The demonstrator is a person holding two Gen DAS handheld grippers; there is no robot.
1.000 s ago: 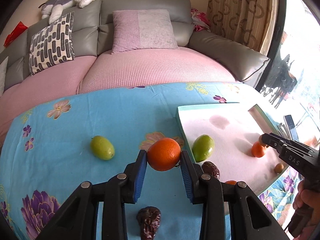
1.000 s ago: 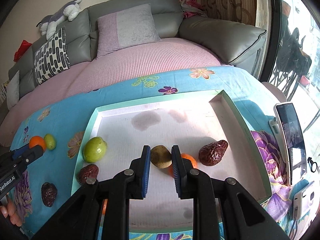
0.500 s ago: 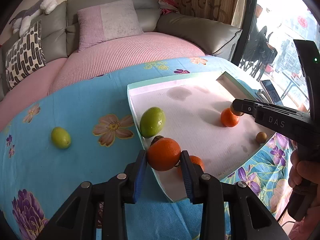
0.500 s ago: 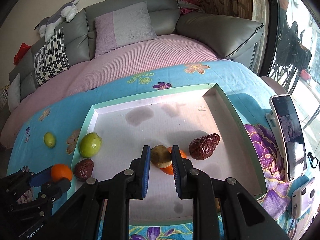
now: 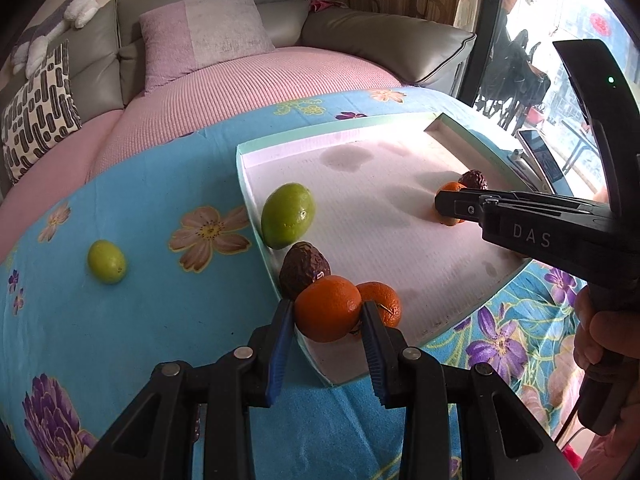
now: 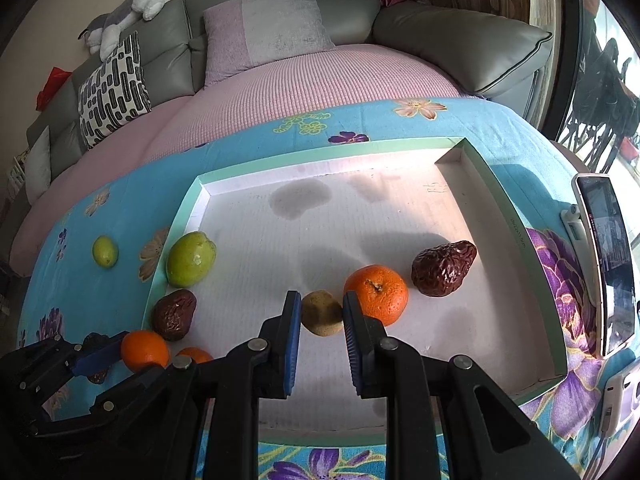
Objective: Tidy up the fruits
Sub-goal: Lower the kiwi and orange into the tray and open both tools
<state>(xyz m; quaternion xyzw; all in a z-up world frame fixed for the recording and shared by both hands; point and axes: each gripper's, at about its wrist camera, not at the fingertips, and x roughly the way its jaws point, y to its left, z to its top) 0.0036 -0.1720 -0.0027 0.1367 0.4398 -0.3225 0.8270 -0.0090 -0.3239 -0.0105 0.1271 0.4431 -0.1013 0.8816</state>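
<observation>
Over tray's near-left corner: left tongs (image 5: 328, 312) clamp orange (image 5: 328, 307), above tray (image 5: 360, 140) rim, second orange (image 5: 380, 300) just right. Right tongs (image 6: 322, 314) grip small brown fruit (image 6: 321, 313) mid-tray. Small green fruit (image 5: 106, 261) on bench, left tongs nearer.
</observation>
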